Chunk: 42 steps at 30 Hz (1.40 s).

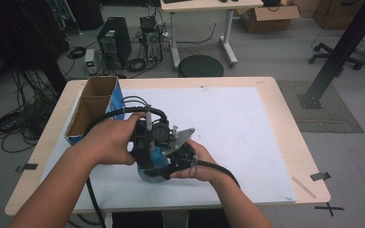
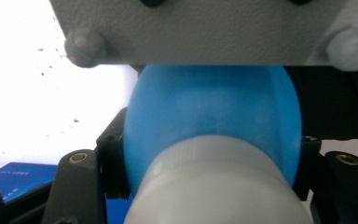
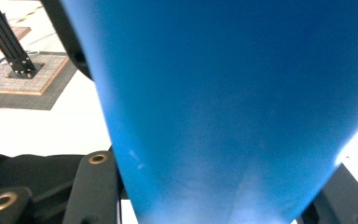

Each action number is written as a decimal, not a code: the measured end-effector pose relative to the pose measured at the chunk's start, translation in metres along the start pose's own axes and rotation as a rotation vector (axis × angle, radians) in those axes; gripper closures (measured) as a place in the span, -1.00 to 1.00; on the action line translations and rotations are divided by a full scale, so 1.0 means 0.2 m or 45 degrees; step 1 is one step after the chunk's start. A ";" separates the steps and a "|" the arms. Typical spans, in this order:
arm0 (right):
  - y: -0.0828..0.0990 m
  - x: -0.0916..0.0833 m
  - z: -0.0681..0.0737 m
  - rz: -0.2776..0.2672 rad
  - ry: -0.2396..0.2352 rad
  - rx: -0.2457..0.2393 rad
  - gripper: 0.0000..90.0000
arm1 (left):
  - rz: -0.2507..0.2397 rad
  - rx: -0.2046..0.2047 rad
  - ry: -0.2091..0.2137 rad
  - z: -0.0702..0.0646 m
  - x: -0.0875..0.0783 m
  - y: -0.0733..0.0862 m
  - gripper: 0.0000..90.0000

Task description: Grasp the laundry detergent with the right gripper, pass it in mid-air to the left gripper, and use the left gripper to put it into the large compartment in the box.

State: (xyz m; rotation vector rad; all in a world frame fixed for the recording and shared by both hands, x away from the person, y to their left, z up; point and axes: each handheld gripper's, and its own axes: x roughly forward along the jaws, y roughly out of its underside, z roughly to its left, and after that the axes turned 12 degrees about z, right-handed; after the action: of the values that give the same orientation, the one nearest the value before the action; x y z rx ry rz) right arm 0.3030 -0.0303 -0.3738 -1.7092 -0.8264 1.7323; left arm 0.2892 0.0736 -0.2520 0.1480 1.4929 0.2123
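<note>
Both grippers, left gripper (image 1: 148, 151) and right gripper (image 1: 177, 159), clamp the blue bottle (image 2: 212, 121) over the tabletop (image 1: 228, 123); likely uncapping, next needs twisting.

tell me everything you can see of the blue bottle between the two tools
The blue plastic bottle looks smooth and matte, with a rounded shoulder narrowing into a white ribbed cap. It sits near the front middle of the white table mat, mostly hidden under both hands. The left tool has its black jaws on either side of the shoulder; the right tool straddles its blue body. Whether it stands on the mat is hidden.
</note>
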 end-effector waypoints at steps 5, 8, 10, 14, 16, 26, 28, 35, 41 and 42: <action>0.00 0.00 0.00 -0.003 0.007 0.002 0.02 | 0.004 -0.003 -0.015 -0.01 0.00 -0.01 -0.18; 0.00 0.00 0.00 -0.007 0.007 0.003 0.03 | 0.023 -0.002 -0.012 -0.01 -0.01 -0.01 -0.17; 0.00 -0.01 0.00 -0.009 -0.004 0.002 0.03 | 0.020 0.000 -0.011 -0.01 -0.01 -0.01 -0.15; 0.00 0.00 0.01 -0.016 0.006 -0.003 0.03 | 0.031 -0.002 -0.011 -0.01 -0.01 -0.02 -0.15; 0.00 -0.01 0.00 -0.020 -0.002 -0.013 0.03 | 0.037 0.003 -0.010 -0.01 -0.02 -0.01 -0.15; 0.00 -0.02 0.01 -0.050 -0.012 -0.003 0.02 | 0.036 -0.010 0.002 -0.01 -0.03 -0.01 -0.14; 0.00 -0.02 0.01 -0.055 -0.007 -0.003 0.01 | 0.043 -0.013 0.003 -0.01 -0.04 -0.01 -0.14; 0.00 -0.03 0.00 -0.080 0.016 0.010 -0.17 | 0.036 -0.034 -0.010 0.00 -0.07 -0.01 -0.14; 0.02 -0.04 -0.01 -0.113 0.019 0.052 -0.52 | 0.034 -0.058 -0.009 0.02 -0.10 0.00 -0.14; 0.02 -0.05 -0.01 -0.123 0.018 0.060 -0.58 | 0.036 -0.073 -0.003 0.02 -0.10 0.00 -0.14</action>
State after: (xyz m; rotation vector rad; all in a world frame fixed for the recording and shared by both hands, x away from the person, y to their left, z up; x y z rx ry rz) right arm 0.3053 -0.0405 -0.3706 -1.6218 -0.8416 1.6606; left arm 0.2925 0.0687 -0.2326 0.1233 1.4812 0.2775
